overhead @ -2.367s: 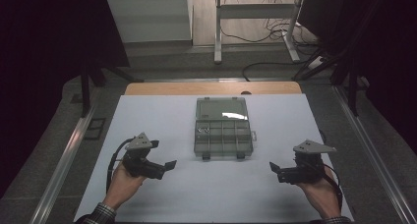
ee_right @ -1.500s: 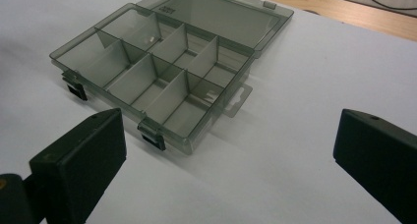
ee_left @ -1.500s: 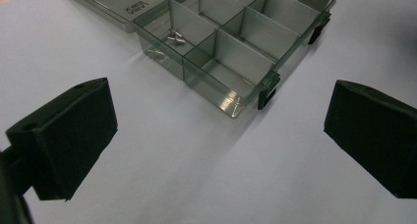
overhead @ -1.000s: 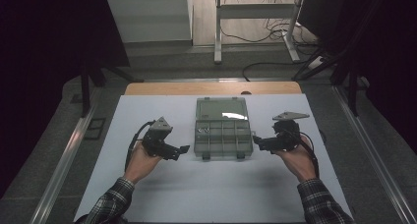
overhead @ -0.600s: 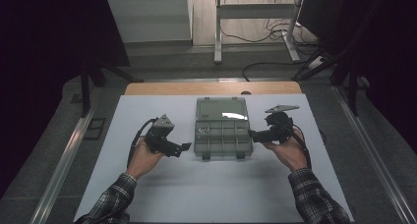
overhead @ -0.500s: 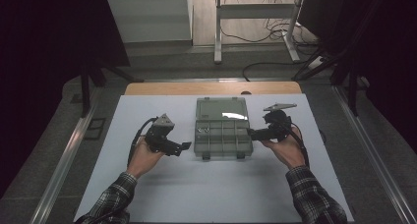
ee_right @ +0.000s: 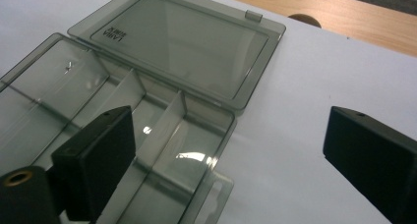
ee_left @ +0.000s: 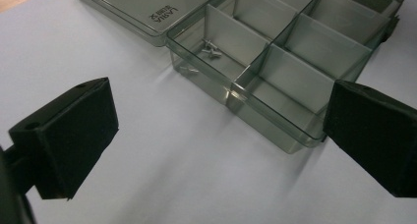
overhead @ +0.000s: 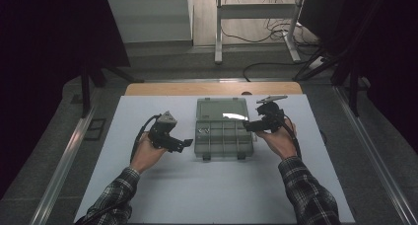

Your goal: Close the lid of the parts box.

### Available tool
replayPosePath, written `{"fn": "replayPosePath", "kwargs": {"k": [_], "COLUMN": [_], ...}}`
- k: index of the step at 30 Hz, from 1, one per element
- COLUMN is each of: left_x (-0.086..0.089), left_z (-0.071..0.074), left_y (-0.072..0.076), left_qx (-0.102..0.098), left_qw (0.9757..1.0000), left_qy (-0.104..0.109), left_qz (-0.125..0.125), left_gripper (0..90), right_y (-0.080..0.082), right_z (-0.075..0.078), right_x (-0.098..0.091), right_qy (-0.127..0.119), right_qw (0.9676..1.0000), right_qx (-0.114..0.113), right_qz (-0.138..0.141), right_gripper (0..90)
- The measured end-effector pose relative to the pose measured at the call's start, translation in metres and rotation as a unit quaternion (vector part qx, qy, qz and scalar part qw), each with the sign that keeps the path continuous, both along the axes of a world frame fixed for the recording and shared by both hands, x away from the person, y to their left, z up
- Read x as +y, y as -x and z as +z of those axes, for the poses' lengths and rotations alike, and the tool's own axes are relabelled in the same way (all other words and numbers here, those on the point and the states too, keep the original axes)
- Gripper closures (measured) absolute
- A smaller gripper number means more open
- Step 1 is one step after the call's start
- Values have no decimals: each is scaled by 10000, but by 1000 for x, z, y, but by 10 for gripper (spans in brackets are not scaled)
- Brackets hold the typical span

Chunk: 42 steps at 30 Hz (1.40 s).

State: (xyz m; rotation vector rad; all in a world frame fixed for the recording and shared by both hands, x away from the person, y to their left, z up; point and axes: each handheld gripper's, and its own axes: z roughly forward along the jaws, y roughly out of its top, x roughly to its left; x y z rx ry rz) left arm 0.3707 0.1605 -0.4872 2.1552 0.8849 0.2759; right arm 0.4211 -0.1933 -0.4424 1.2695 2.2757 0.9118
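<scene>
White table cover point(overhead: 212, 185) fills the near part of the high view, two plaid sleeves point(overhead: 305, 195) coming in from the near edge. Left gripper point(overhead: 186, 143) sits left of the box, jaws wide apart with nothing between them; tips just beside the box's near left corner, not touching. In the left gripper view the box corner lies between and beyond the pads, bare cover under them.

Clear smoky plastic organizer box point(overhead: 224, 136) sits mid-table, lid point(overhead: 222, 108) folded flat open on the far side. Tray is split into compartments; a few small screws point(ee_left: 211, 49) lie in the far left one, the others look empty.

Right gripper point(overhead: 248, 126) at the box's right edge, jaws have just been closing a little but remain wide apart, holding nothing. In the right gripper view one pad hangs over the tray's right compartments, the other over the cover, the box's right wall between them; cannot tell if touching.

Wooden table edge point(overhead: 212, 89) shows beyond the cover, then floor with cables point(overhead: 256, 37) and a metal stand point(overhead: 256, 13).
</scene>
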Motion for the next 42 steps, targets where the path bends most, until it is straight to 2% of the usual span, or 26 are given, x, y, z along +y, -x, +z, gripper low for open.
{"fn": "replayPosePath", "kwargs": {"k": [4,7,9,23,28,31,35,42], "left_x": [-1,-1,0,3,6,7,8,10], "left_z": [-2,-2,-2,-1,-1,-1,0,-1], "left_y": [-5,-7,-9,-14,-14,-14,-14,-15], "left_qx": [-22,-36,-45,-110,-87,-107,-123,-109], "left_qw": [10000,10000,10000,9999,9999,9999,9998,9998], "left_qy": [-28,8,24,89,121,119,125,134], "left_qz": [-35,-36,-22,-9,17,16,4,21], "left_gripper": [1,1,1,1,2,2,2,3], "right_y": [-10,-15,-22,-59,-71,-77,-86,-99], "right_z": [-1,-2,-3,-17,-22,-23,-25,-33], "right_x": [3,2,1,7,10,10,12,15], "right_qy": [81,55,-30,-9,155,170,242,205], "right_qw": [10000,10000,9999,9987,9983,9983,9977,9966], "right_qx": [29,43,62,507,547,492,567,720], "right_qz": [-43,-54,-96,-68,-149,-243,-289,-335], "right_gripper": [109,133,184,386,425,443,466,545]}}
